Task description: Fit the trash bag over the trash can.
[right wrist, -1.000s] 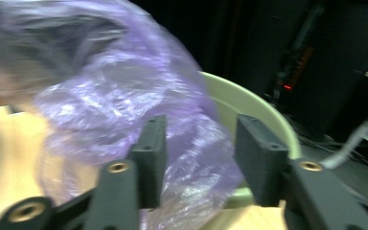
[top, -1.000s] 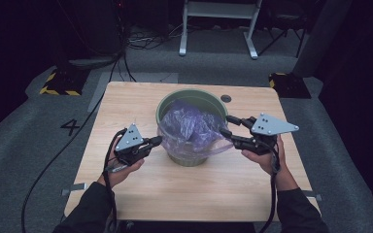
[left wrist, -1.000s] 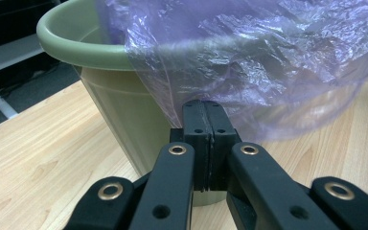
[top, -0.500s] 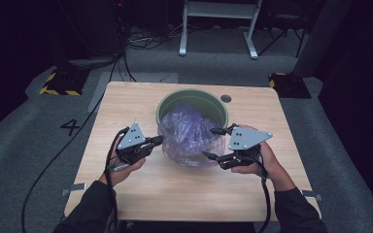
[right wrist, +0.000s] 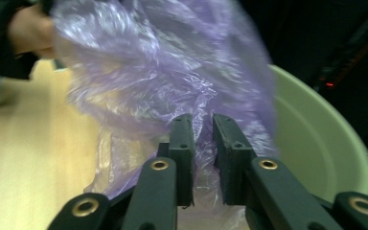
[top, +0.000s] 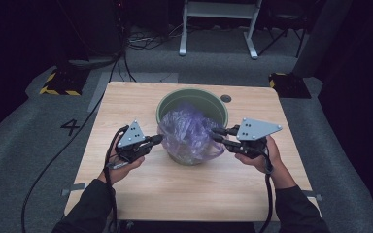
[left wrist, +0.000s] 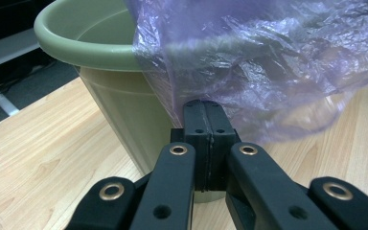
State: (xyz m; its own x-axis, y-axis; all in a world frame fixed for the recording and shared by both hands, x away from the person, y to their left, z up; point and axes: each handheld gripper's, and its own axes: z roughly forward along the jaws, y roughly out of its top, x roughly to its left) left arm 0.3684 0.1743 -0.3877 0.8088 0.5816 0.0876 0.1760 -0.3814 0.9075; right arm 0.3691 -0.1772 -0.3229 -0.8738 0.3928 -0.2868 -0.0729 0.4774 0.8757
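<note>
A green bucket [top: 175, 97] stands mid-table with a crumpled purple plastic bag [top: 189, 131] spilling over its near rim. My left gripper [top: 159, 139] is at the bag's left side, shut on the film's edge; in the left gripper view its jaws [left wrist: 207, 108] meet on the bag [left wrist: 268, 62] beside the bucket wall [left wrist: 110, 96]. My right gripper [top: 215, 134] is at the bag's right side. Its jaws [right wrist: 202, 122] have just been closing and stand a narrow gap apart, with a fold of the bag [right wrist: 148, 62] between them and the bucket rim [right wrist: 311, 139] behind.
The wooden table [top: 126, 107] has bare room on all sides of the bucket, and a small dark disc [top: 226, 98] lies behind it. The hand holding the left gripper [right wrist: 28, 28] is seen beyond the bag. Cables trail off the table's near edge.
The right gripper shifted slightly left onto the bag's right side, spread its jaws wide, then narrowed them around a fold. The left gripper stayed put, still shut on the bag.
</note>
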